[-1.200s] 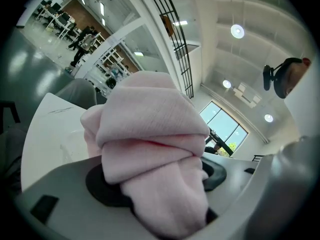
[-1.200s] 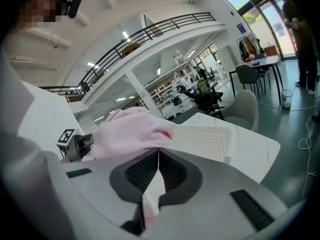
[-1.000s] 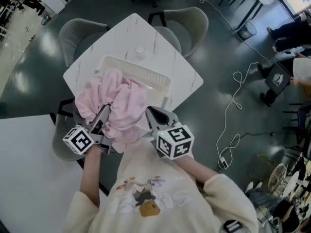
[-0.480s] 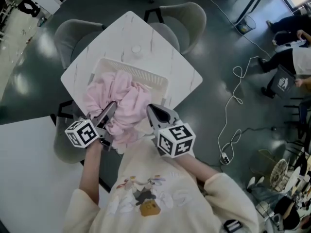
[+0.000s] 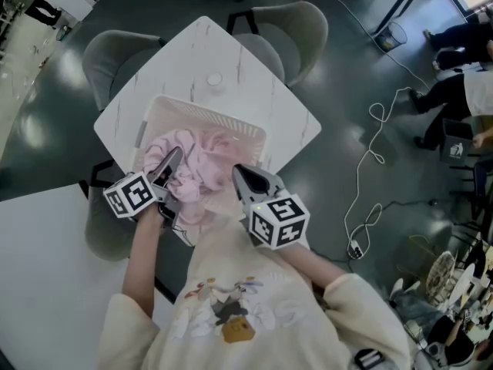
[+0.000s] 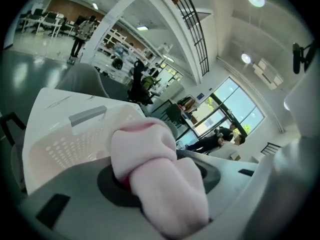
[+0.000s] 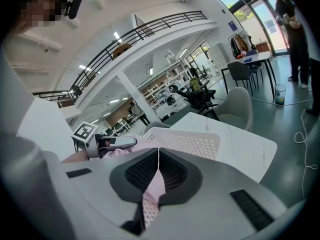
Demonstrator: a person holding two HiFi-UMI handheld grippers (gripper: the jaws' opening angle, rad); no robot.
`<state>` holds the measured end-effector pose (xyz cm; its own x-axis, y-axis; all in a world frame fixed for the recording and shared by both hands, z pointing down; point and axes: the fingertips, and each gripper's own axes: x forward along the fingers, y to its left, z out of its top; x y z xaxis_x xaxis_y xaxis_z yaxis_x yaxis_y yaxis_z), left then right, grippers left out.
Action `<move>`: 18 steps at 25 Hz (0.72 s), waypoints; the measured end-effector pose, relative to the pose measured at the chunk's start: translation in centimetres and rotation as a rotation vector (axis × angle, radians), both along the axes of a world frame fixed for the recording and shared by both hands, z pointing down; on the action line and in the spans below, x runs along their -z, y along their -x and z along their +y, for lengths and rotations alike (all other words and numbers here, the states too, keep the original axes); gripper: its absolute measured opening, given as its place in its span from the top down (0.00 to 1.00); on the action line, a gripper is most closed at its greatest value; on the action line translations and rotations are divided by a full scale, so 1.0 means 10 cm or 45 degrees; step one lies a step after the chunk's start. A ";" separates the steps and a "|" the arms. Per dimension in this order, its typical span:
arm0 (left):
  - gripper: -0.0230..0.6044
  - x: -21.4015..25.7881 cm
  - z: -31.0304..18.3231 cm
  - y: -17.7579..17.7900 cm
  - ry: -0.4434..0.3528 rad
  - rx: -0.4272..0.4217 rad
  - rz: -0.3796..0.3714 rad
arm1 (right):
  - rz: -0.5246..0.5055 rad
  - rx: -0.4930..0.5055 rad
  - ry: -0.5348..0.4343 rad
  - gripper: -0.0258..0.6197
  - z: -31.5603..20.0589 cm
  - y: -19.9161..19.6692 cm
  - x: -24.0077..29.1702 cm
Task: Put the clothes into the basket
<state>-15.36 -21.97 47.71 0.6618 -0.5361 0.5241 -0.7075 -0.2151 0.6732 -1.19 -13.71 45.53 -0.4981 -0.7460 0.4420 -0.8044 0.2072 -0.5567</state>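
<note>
A heap of pink clothes (image 5: 209, 159) lies in the white perforated basket (image 5: 206, 114) on the marble table (image 5: 258, 79). My left gripper (image 5: 171, 163) reaches over the basket's near left corner. Its jaws have just been closing, and a thick fold of the pink clothes (image 6: 162, 184) bulges between them, with the basket wall (image 6: 62, 144) behind. At the basket's near rim, my right gripper (image 5: 241, 178) is shut, with a thin strip of the pink clothes (image 7: 150, 196) pinched between its pads. The right gripper view also shows the left gripper (image 7: 119, 143) and the basket (image 7: 195, 141).
A small round object (image 5: 215, 79) sits on the table beyond the basket. Grey chairs (image 5: 296, 29) (image 5: 108, 52) stand at the far sides. A second white table (image 5: 38, 284) is at the lower left. A white cable (image 5: 370, 176) trails on the dark floor at the right.
The pink heap has sunk from above the basket down into it, so more of the rim shows. My left gripper has gone forward and down with the cloth. The right gripper has barely moved.
</note>
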 end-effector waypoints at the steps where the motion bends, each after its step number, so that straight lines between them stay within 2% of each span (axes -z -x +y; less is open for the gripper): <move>1: 0.62 -0.01 -0.03 0.00 0.014 0.018 0.020 | -0.001 -0.001 0.001 0.95 -0.01 -0.01 0.00; 5: 0.62 -0.07 -0.10 -0.03 0.045 0.028 0.032 | -0.002 -0.006 0.010 0.95 -0.06 -0.06 -0.01; 9: 0.62 -0.10 -0.11 -0.08 0.048 0.007 -0.003 | -0.003 -0.006 0.020 0.95 -0.09 -0.09 -0.03; 13: 0.61 -0.03 -0.10 -0.17 -0.015 -0.035 -0.043 | -0.007 -0.002 0.022 0.95 -0.12 -0.11 -0.03; 16: 0.49 0.06 -0.08 -0.24 -0.078 -0.092 -0.046 | -0.012 -0.002 0.025 0.95 -0.16 -0.11 -0.06; 18: 0.44 0.11 -0.07 -0.25 -0.119 -0.119 -0.084 | -0.016 0.005 0.021 0.95 -0.18 -0.09 -0.06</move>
<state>-12.89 -22.71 46.56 0.6768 -0.5221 0.5190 -0.7235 -0.3415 0.5999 -0.27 -15.50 46.08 -0.5067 -0.7367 0.4478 -0.7966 0.2014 -0.5700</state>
